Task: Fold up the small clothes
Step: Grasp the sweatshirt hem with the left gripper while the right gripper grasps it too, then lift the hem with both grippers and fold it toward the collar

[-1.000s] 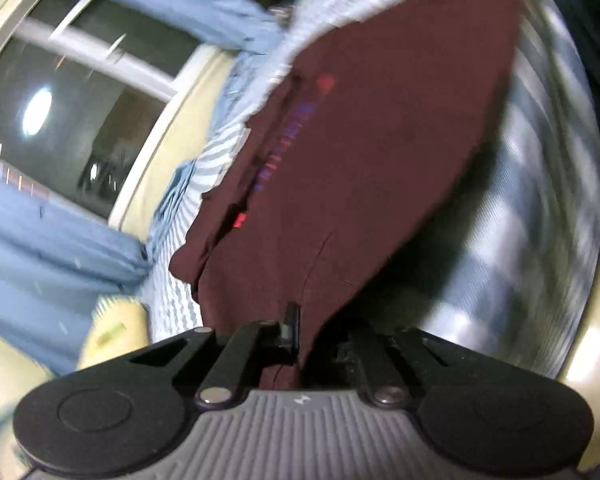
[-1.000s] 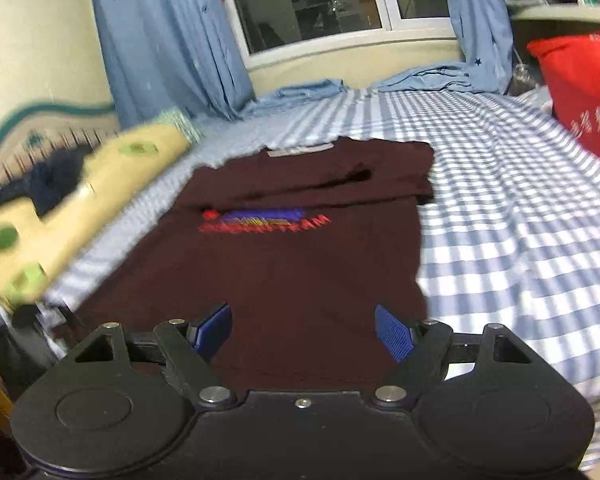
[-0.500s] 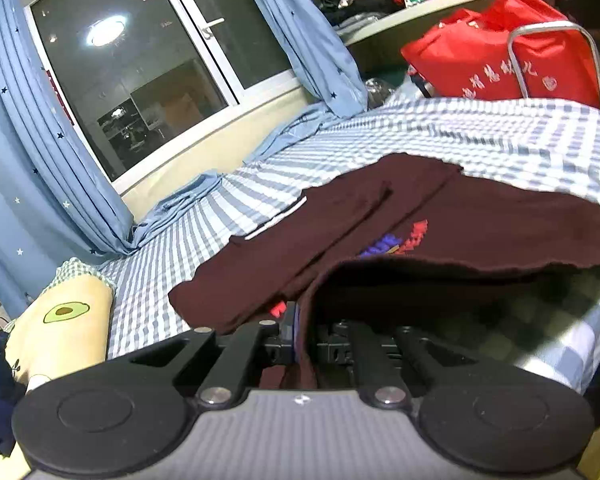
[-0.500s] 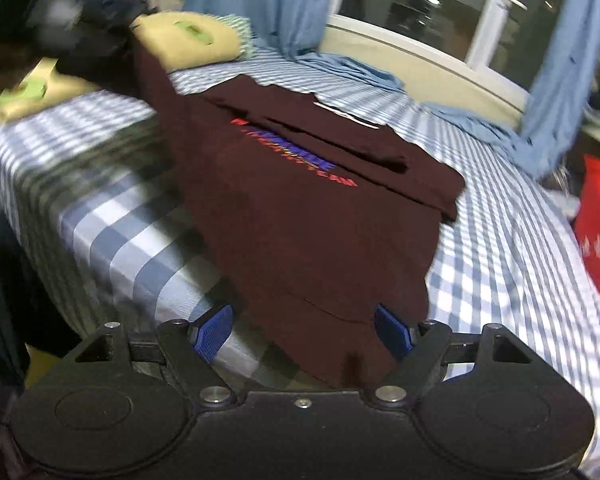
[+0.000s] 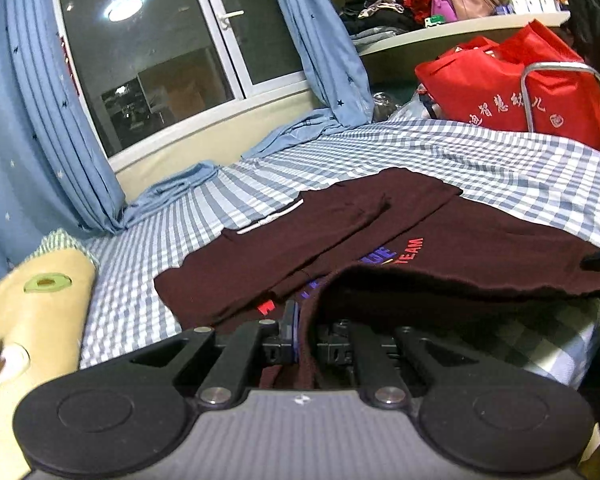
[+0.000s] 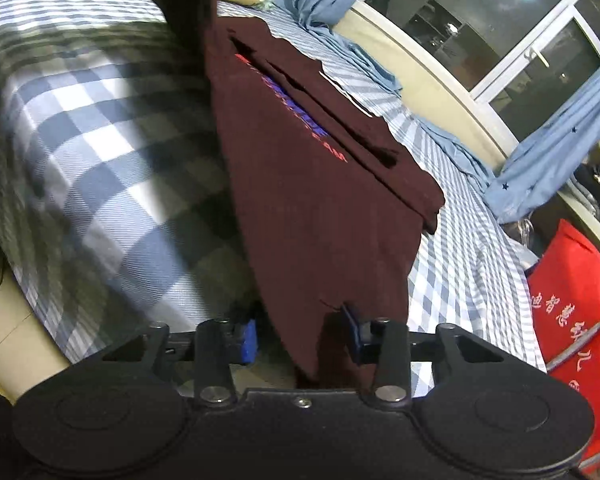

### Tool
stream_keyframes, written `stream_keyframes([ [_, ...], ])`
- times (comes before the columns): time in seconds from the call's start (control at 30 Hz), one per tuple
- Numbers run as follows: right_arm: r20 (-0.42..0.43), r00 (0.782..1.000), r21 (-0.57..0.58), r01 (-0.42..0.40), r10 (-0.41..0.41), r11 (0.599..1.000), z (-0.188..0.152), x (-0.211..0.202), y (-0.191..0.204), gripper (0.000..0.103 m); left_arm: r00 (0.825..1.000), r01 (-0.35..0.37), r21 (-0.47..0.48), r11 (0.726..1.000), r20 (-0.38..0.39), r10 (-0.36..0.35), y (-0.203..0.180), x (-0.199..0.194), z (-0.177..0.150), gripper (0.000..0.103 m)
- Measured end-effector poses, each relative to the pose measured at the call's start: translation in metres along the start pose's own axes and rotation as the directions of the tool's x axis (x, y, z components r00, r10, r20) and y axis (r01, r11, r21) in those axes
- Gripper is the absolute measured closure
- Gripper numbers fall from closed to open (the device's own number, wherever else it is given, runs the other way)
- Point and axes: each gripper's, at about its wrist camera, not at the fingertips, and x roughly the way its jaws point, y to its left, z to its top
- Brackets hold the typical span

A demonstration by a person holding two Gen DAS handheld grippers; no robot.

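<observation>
Left wrist: left tongs (image 5: 306,330) pinch the shirt (image 5: 440,248) hem, lifted off the bed (image 5: 520,168). Right tongs (image 6: 300,332) gape around the other corner, not clamped. Close them first, then carry both corners level toward the collar.

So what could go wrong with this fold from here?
The right tool stands open around the maroon shirt hem, so closing could catch only part of the cloth. The left tool alone grips a hem corner; lifting now may skew the fold or drag the tucked sleeve loose.
</observation>
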Motion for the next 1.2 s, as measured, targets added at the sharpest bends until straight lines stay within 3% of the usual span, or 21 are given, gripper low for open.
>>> stream_keyframes([
  [0.1, 0.02, 1.0, 0.03, -0.018, 0.018, 0.999, 0.001, 0.0, -0.008, 0.094, 1.0, -0.007, -0.019, 1.0, -0.009, 0.007, 0.0, -0.004, -0.011, 0.098],
  [0.17, 0.038, 0.999, 0.085, -0.031, 0.028, 0.996, 0.004, -0.004, -0.017, 0.097, 1.0, -0.006, -0.038, 0.999, -0.021, 0.005, 0.001, -0.006, -0.018, 0.098],
  [0.27, 0.061, 0.996, 0.209, -0.071, 0.059, 0.975, 0.01, -0.009, -0.039, 0.098, 1.0, -0.004, -0.067, 0.998, -0.03, 0.002, 0.003, -0.011, -0.025, 0.098],
  [0.43, 0.057, 0.988, 0.395, -0.153, 0.142, 0.906, 0.021, -0.012, -0.073, 0.1, 1.0, -0.003, -0.127, 0.992, -0.017, 0.001, 0.011, -0.016, -0.03, 0.098],
  [0.77, 0.096, 0.969, 0.494, -0.246, 0.229, 0.834, 0.045, -0.019, -0.117, 0.1, 1.0, -0.011, -0.172, 0.985, 0.017, 0.014, 0.021, -0.015, -0.024, 0.098],
  [0.9, 0.128, 0.963, 0.491, -0.268, 0.235, 0.829, 0.061, -0.017, -0.138, 0.1, 0.998, -0.021, -0.178, 0.984, 0.046, 0.03, 0.03, -0.011, -0.012, 0.098],
  [1.0, 0.144, 0.966, 0.473, -0.258, 0.214, 0.843, 0.075, -0.01, -0.157, 0.1, 0.996, -0.051, -0.122, 0.991, 0.07, 0.06, 0.036, -0.003, 0.003, 0.098],
  [1.2, 0.141, 0.977, 0.373, -0.204, 0.162, 0.905, 0.127, 0.02, -0.198, 0.1, 0.996, -0.041, -0.054, 0.998, 0.074, 0.045, 0.073, 0.039, 0.054, 0.098],
])
